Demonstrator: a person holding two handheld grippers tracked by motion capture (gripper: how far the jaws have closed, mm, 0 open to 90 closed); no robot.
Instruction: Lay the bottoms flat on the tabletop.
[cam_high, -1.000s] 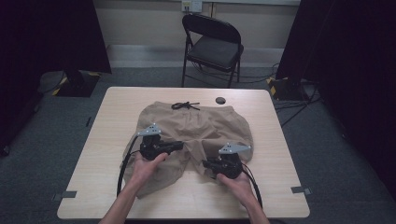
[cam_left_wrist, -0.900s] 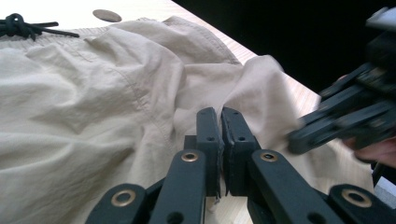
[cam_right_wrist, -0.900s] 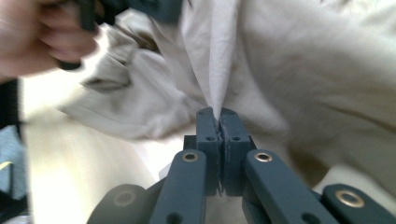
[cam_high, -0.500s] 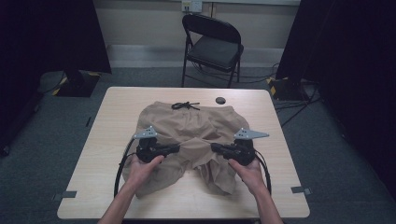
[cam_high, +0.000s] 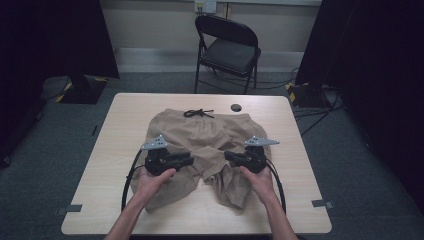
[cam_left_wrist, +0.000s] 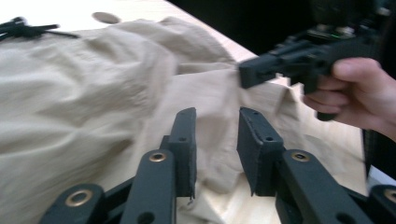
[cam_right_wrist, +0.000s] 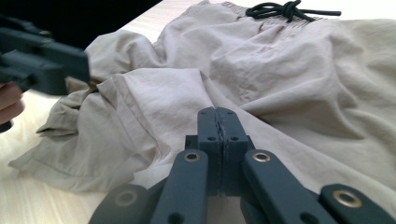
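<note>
Beige shorts (cam_high: 205, 135) lie spread on the wooden table (cam_high: 125, 120), waistband and black drawstring (cam_high: 198, 113) at the far side. My left gripper (cam_high: 191, 161) points right over the left leg. In the left gripper view its jaws (cam_left_wrist: 217, 114) have just been opening and stand apart, with loose cloth (cam_left_wrist: 93, 93) lying under the gap and not pinched. My right gripper (cam_high: 226, 155) points left at the crotch area. Its jaws (cam_right_wrist: 217, 112) are shut together, pinching a fold of the shorts (cam_right_wrist: 303, 70); the cloth is drawn up to its tip (cam_left_wrist: 245, 77).
A small dark round disc (cam_high: 236, 107) sits on the table beyond the waistband. A black folding chair (cam_high: 227, 50) stands behind the table. Bare tabletop runs along the left, right and near edges. Cables trail from both grippers toward the near edge.
My right gripper has moved right and a little up, drawing the cloth it holds with it. The left gripper stayed in place and its jaws have parted.
</note>
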